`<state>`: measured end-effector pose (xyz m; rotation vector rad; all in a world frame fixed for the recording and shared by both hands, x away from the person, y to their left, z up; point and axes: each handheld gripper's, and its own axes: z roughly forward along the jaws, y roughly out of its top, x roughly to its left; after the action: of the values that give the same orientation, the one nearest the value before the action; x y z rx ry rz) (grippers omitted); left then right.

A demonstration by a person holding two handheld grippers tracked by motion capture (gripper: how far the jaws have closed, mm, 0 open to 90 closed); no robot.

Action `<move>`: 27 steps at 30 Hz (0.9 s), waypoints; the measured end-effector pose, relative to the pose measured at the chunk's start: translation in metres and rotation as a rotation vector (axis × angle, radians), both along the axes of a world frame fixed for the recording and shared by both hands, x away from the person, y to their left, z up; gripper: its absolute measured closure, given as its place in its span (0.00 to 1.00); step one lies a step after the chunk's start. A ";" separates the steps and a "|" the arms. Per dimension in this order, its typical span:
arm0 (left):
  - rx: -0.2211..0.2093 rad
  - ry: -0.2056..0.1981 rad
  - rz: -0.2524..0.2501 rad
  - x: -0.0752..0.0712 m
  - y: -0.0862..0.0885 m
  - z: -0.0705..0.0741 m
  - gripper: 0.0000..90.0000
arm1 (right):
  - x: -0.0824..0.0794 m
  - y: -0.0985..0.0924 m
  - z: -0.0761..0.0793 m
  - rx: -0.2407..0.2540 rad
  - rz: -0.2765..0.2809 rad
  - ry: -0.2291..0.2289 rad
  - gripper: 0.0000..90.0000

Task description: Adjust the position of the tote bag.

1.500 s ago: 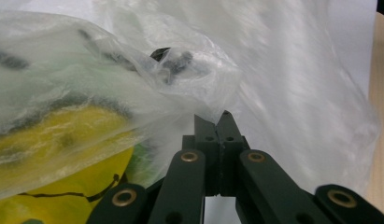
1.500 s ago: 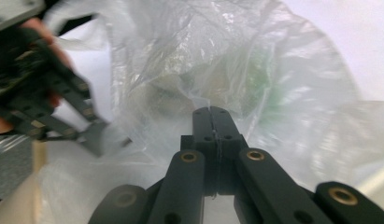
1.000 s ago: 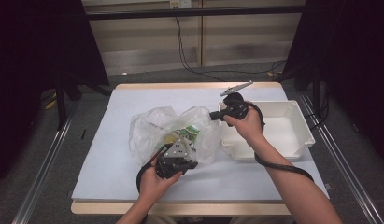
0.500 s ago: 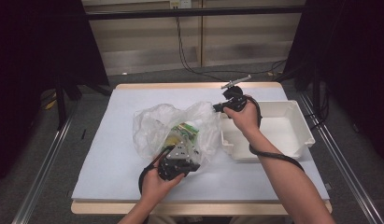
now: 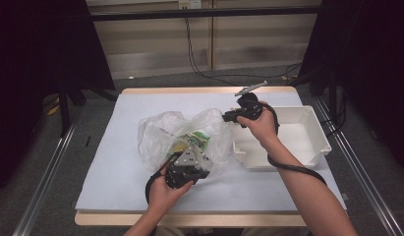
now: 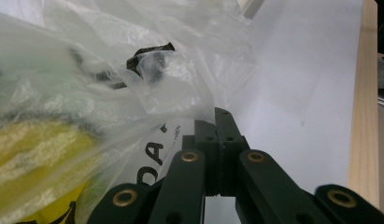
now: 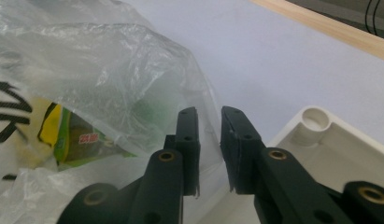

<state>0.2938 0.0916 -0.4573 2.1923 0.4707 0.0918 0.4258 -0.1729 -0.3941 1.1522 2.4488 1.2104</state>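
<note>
Bag [image 5: 180,135]: clear plastic, crumpled, mid-table on the white sheet [image 5: 116,162], just left of the tray [image 5: 317,132]; yellow and green packets [image 5: 192,140] inside.
Left gripper [image 6: 221,140]: jaws shut on the bag's near edge, probably anchoring it.
Right gripper [image 7: 209,135]: jaws narrowly parted at the bag's tray-side edge, having just been opening; film lies by the gap, unpinched. Likely released or regrasping to open the mouth.

Wood-edged table [image 5: 199,90] w/ white sheet, grey floor [image 5: 116,78], pale wall panels [image 5: 155,44], possibly dark curtains [image 5: 37,59] either side.
</note>
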 end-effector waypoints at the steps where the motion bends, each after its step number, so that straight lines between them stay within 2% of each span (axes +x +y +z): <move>1: 0.015 -0.007 -0.002 0.000 0.000 0.001 1.00 | -0.002 -0.001 0.000 -0.001 0.006 0.004 0.77; 5: 0.016 -0.007 0.006 0.000 0.001 0.002 1.00 | -0.009 -0.006 0.004 -0.016 0.018 -0.003 0.64; 6: -0.007 -0.001 0.014 0.001 0.000 0.000 1.00 | -0.010 -0.006 0.005 -0.010 0.020 0.001 0.61; 7: 0.009 -0.008 0.012 0.001 0.001 0.001 1.00 | -0.012 -0.007 0.006 -0.014 0.034 0.003 0.56; 8: 0.007 -0.006 0.015 0.002 0.001 0.000 1.00 | -0.013 -0.008 0.007 -0.016 0.046 -0.002 0.53; 11: 0.007 -0.009 0.025 0.002 0.002 -0.001 1.00 | -0.018 -0.005 0.010 -0.020 0.069 -0.007 0.41; 12: 0.018 -0.011 0.024 0.002 0.002 0.000 1.00 | -0.019 -0.004 0.011 -0.028 0.071 -0.021 0.38; 16: 0.016 -0.004 0.032 0.002 0.002 -0.002 1.00 | -0.020 0.006 0.015 -0.015 0.100 -0.038 0.23; 18: 0.017 -0.001 0.030 0.002 0.001 -0.003 1.00 | -0.019 0.011 0.017 -0.029 0.107 -0.050 0.22; 21: 0.022 0.001 0.024 0.002 -0.001 -0.004 1.00 | -0.015 0.017 0.018 -0.008 0.102 -0.046 0.24; 25: 0.022 0.006 0.025 0.002 -0.002 -0.005 1.00 | -0.007 0.024 0.014 -0.002 0.097 -0.027 0.31; 27: 0.018 0.007 0.022 0.001 -0.003 -0.005 1.00 | -0.003 0.027 0.011 -0.004 0.102 -0.023 0.41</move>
<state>0.2953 0.0886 -0.4627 2.2064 0.4993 0.1011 0.4224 -0.1459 -0.3829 1.0176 2.5190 1.2379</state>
